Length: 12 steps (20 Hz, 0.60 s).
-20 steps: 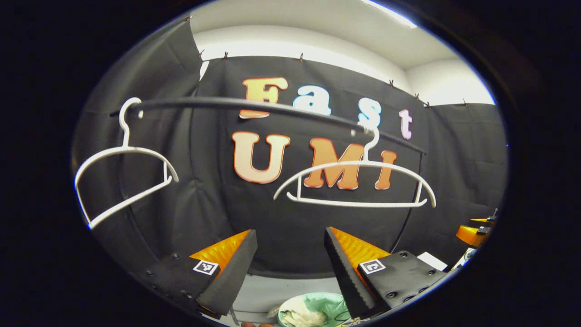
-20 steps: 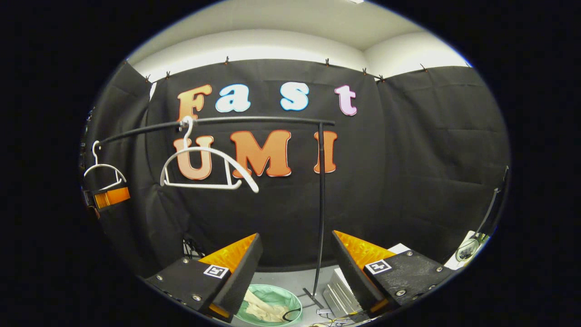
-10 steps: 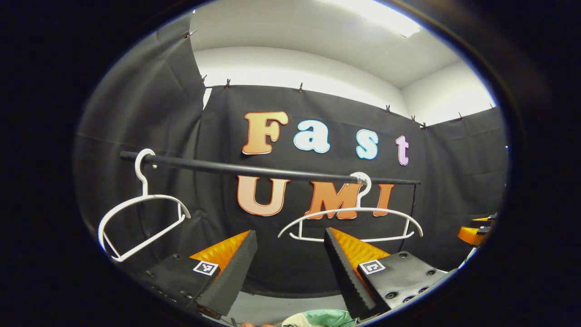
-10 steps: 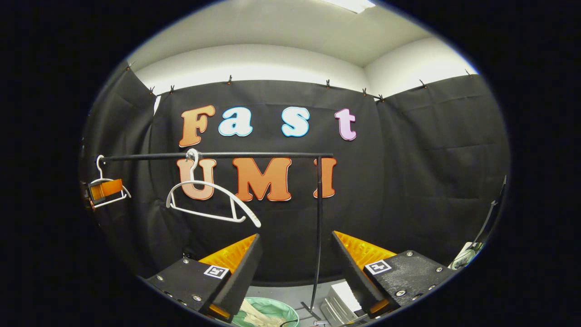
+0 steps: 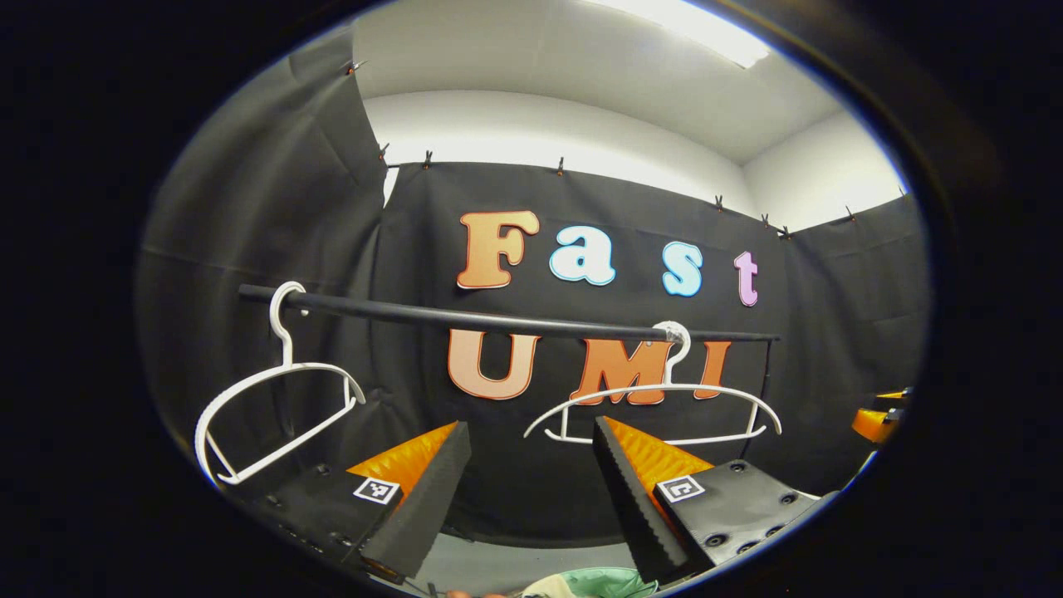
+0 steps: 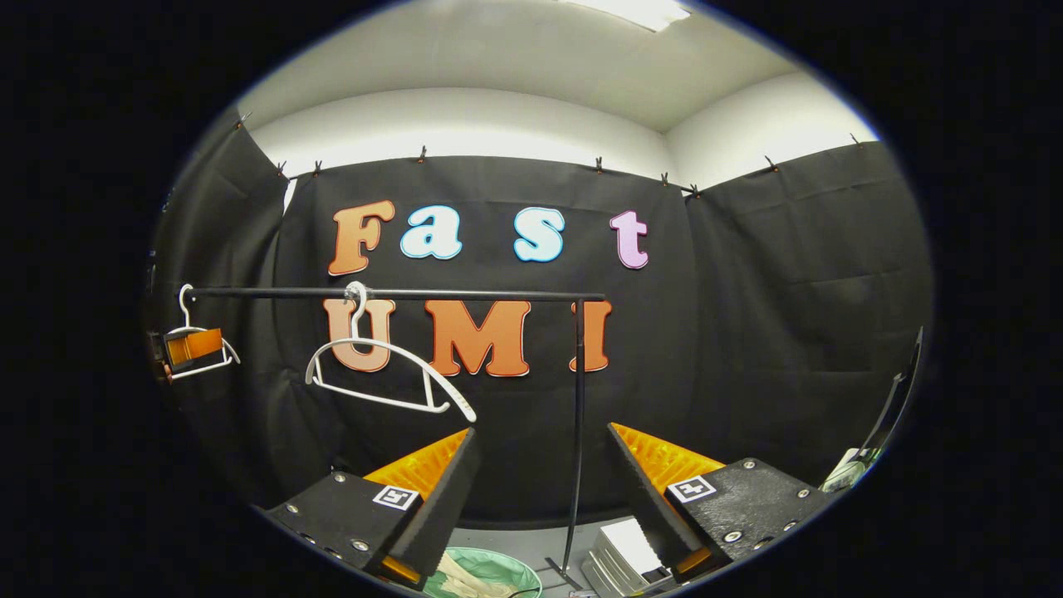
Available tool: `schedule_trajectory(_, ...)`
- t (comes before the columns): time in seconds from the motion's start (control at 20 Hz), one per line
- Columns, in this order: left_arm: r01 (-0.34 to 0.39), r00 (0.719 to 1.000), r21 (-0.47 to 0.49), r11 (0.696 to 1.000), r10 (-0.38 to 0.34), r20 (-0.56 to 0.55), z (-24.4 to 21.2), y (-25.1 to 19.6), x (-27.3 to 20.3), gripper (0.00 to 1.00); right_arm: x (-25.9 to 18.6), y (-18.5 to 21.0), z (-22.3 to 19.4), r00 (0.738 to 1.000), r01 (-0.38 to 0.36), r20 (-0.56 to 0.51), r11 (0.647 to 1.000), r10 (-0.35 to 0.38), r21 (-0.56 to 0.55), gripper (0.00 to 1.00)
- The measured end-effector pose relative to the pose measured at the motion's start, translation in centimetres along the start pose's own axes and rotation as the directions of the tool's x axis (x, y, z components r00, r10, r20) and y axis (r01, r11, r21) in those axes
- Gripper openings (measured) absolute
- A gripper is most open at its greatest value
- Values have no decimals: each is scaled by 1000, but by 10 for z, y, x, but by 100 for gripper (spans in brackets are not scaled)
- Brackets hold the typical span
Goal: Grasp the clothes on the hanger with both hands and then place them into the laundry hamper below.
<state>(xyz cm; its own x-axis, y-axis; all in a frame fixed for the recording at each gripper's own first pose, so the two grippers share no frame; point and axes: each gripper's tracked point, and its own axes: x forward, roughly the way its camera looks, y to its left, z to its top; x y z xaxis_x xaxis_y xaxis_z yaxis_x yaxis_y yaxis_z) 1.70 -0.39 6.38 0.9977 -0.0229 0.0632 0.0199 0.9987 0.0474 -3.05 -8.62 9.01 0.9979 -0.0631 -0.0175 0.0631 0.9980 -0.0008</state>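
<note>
- The left gripper (image 5: 531,490) is gaping wide with nothing between its fingers, and the right gripper (image 6: 540,494) is doing the same.
- The pale clothes (image 6: 465,577) are lying in the green laundry hamper (image 6: 511,569) low below both grippers, so the drop looks done, though the view there is poor.
- To finish well, I'd be drawing both grippers straight back, level and unhurried.
- Two bare white hangers (image 5: 656,407) are dangling from the black rail (image 5: 498,320) ahead; the rail's upright post (image 6: 575,432) is standing just beyond the right fingers, leaving open room only rearward.
</note>
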Motion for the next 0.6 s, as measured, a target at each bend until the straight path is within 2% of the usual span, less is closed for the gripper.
schedule_trajectory(0.2, -9, 1000, -2, 1000, 9, 1, 2, 4, -1, 94, -1, -1, -4, 1000, -3, 2, 1000, 3, -11, 93)
schedule_trajectory(0.25, -10, 1000, 0, 1000, 10, 4, 3, 4, -3, 100, -1, -2, -5, 1000, 2, 1, 1000, -2, -14, 93)
schedule_trajectory(0.3, -10, 1000, 1, 1000, 10, 8, 4, 4, -3, 94, -2, -2, -4, 1000, 3, 1, 1000, -3, -13, 93)
schedule_trajectory(0.4, -8, 1000, 0, 1000, 8, 19, 8, 3, -4, 97, -3, -2, -2, 1000, 0, 5, 1000, 0, -5, 93)
schedule_trajectory(0.45, -8, 1000, 0, 1000, 8, 22, 8, 3, -4, 97, -3, -2, -1, 1000, 0, 7, 1000, 0, -2, 100)
schedule_trajectory(0.5, -10, 1000, -1, 1000, 10, 24, 9, 4, -4, 94, -3, -2, -1, 1000, 0, 9, 1000, 0, -3, 100)
schedule_trajectory(0.6, -13, 999, -3, 1000, 13, 29, 11, 4, -6, 94, -3, -2, 0, 1000, 1, 13, 1000, -1, -2, 100)
